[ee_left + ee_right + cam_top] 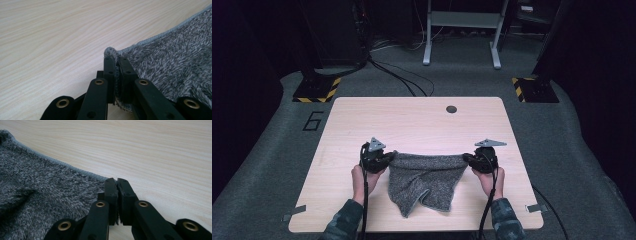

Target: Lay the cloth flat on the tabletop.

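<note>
A grey fuzzy cloth [424, 181] hangs stretched between my two grippers above the light wooden table [422, 120]; its lower part sags to a point near the front edge. My left gripper [387, 159] is shut on the cloth's left top corner, and in the left gripper view the cloth's hemmed corner [111, 52] pokes out between the closed jaws of that gripper [116, 60]. My right gripper [468, 159] is shut on the right top corner; in the right gripper view the cloth [37, 190] spreads to the left of the gripper [117, 180] with its edge pinched.
A small dark round hole [451, 109] sits near the table's far edge. Cables [402, 75] and a grey metal frame [462, 30] are on the carpet behind the table. Yellow-black striped bases [318, 90] stand at both far corners.
</note>
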{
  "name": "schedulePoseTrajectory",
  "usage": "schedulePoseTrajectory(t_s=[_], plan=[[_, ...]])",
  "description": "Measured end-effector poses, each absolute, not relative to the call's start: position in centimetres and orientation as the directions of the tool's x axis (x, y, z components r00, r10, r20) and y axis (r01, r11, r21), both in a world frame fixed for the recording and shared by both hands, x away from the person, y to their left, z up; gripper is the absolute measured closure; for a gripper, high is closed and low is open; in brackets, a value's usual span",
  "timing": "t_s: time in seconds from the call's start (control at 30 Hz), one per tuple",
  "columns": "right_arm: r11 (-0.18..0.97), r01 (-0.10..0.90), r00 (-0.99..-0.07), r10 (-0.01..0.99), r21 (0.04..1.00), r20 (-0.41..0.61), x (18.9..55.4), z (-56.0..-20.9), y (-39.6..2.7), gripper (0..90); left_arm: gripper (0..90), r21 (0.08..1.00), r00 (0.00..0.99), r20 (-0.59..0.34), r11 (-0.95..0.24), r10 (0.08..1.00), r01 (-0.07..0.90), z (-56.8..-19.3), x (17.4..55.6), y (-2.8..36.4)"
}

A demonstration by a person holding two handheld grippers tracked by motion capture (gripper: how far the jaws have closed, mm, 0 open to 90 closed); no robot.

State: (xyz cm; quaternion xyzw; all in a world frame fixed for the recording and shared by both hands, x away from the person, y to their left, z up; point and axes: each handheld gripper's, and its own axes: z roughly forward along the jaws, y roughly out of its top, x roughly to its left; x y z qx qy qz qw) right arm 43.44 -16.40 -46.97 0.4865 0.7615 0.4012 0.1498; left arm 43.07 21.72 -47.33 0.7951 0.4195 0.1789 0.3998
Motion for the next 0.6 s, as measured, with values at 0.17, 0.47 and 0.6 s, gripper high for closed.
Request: schedulePoseTrajectory(t_s=[0.17, 0.47, 0.6], plan=[[0.205, 0.619, -0.487, 0.858, 0.758, 0.165, 42.9, -46.9, -16.3, 86.8, 85.9, 0.785, 0.583, -0.066, -0.319, 0.810, 0.531, -47.5, 42.6, 21.9], [0.210, 0.618, -0.501, 0.848, 0.758, 0.174, 42.3, -46.9, -16.2, 86.6, 86.1, 0.776, 0.563, -0.077, -0.305, 0.823, 0.552, -47.8, 42.1, 22.1], [0.210, 0.624, -0.494, 0.852, 0.753, 0.172, 42.3, -47.0, -15.9, 86.8, 86.3, 0.764, 0.560, -0.073, -0.314, 0.825, 0.563, -48.0, 42.1, 22.1]])
